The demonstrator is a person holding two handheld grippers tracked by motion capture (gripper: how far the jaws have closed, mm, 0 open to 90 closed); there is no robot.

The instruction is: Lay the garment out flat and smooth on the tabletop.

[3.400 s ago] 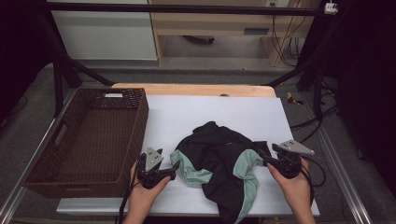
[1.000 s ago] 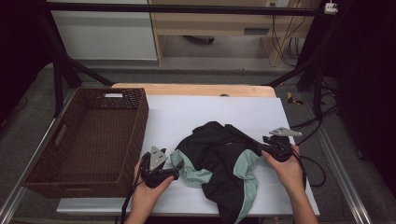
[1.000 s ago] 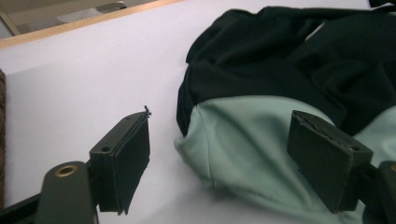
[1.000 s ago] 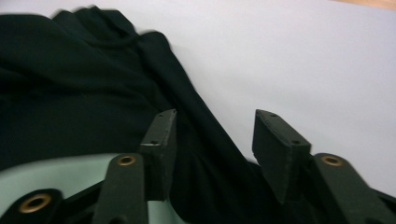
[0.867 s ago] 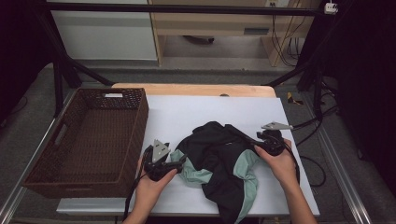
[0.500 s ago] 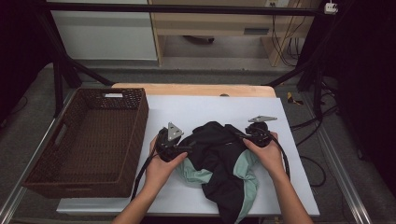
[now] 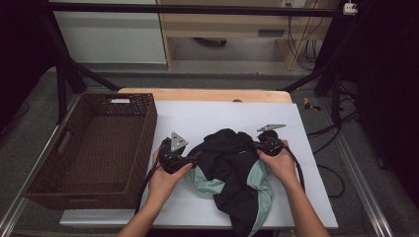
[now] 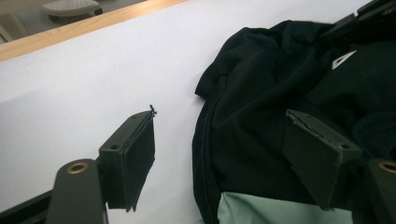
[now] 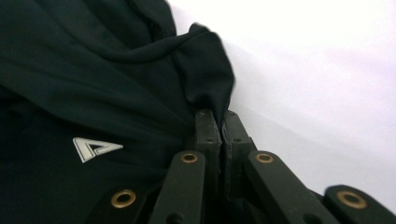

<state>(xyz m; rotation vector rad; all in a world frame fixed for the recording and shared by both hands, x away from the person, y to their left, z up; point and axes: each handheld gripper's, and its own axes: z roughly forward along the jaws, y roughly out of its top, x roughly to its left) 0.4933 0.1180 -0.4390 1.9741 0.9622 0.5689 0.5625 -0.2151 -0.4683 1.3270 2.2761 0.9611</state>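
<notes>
- Since it lies crumpled in folds, the black-and-mint garment [image 7: 232, 177] reads as soft, light, floppy cloth; it sits heaped on the white bench [image 7: 217, 118], right of the wicker basket [image 7: 89, 148]
- right tool [image 9: 215, 122] has its jaws pressed together on a fold at the garment's far right edge; jaws have just been closing, with cloth between them; in the high view it sits at [image 7: 257, 144]
- left tool [image 8: 224, 154] stands wide apart, not gripping; one jaw over bare bench, the other over black cloth, so the garment's left edge runs between them; in the high view at [image 7: 193, 159]
- fabric looks thin and a bit slick, probably sportswear, small white logo [image 9: 95, 148]; a single-layer pinch could slip, so taking a doubled fold or seam seems safer
- best hold for the left tool looks to be the black edge above the mint panel [image 8: 280, 210]; which part of the garment that edge is, cannot tell from this bunching
- nothing fragile; expect sag and drag when lifted, mass hanging between the two holds
</notes>
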